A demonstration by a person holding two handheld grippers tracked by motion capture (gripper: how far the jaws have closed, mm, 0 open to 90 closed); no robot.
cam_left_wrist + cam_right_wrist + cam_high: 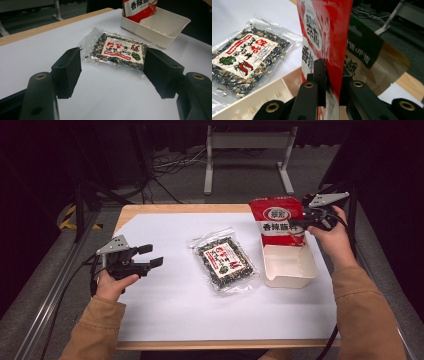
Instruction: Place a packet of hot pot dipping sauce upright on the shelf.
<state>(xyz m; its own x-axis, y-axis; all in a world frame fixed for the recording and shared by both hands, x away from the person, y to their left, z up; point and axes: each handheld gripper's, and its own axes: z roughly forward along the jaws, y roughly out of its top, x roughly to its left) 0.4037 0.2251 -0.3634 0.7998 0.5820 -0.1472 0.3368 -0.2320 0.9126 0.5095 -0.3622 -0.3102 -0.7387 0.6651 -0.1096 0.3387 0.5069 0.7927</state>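
Note:
A red sauce packet (277,217) stands upright at the far end of a white tray (292,280) on the table's right side. My right gripper (301,223) reaches in from the right and is shut on the packet's edge; in the right gripper view the red packet (324,32) sits pinched between the two pads (320,75). A clear packet of dark dried spices (223,259) with a red and white label lies flat at the table's middle. My left gripper (150,256) hovers open at the left. Beyond its jaws lies the spice packet (117,50).
A white sheet (175,300) covers most of the wooden table (150,209). Beyond the far edge are a grey metal stand (247,142) and floor cables (170,162). Metal rails (50,290) run along the table's left side.

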